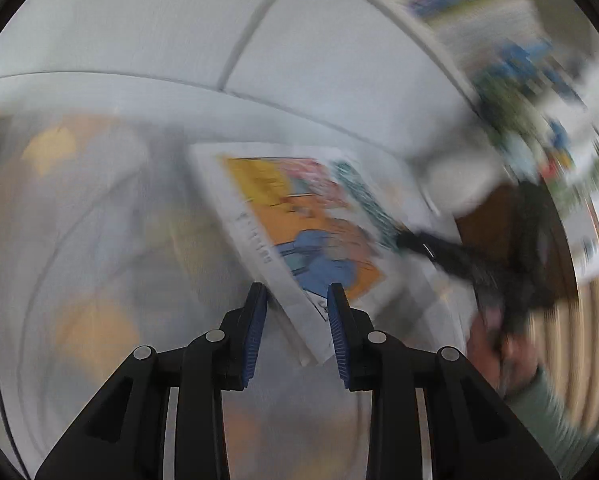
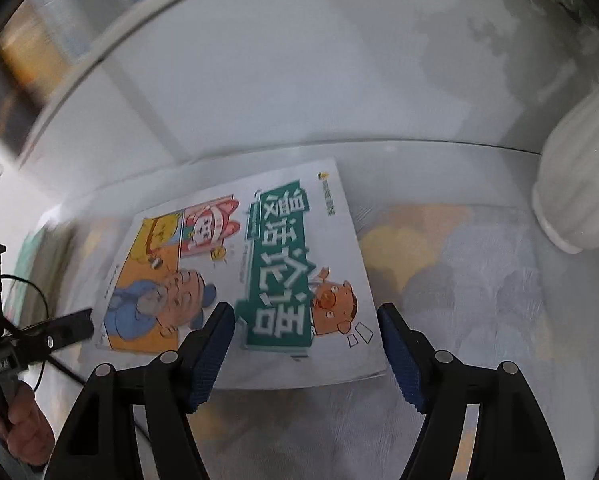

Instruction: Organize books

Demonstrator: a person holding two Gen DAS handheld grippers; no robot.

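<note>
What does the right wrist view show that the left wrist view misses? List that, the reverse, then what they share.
Right wrist only: a white ribbed vase and the left tongs seen from outside, at the book's edge. Left wrist only: blurred colourful shelf books, the right tongs seen from outside, and a green sleeve. Both: the cartoon-cover book lying flat.

Blk grippers [image 1: 297, 332] w/ blue ribbed pads [image 1: 255, 332], silver pins, grey-green sleeve [image 1: 547, 412]

Book [image 2: 235, 280] flat on table [image 2: 479, 300]; vase [image 2: 579, 184] right of it, apart.
</note>
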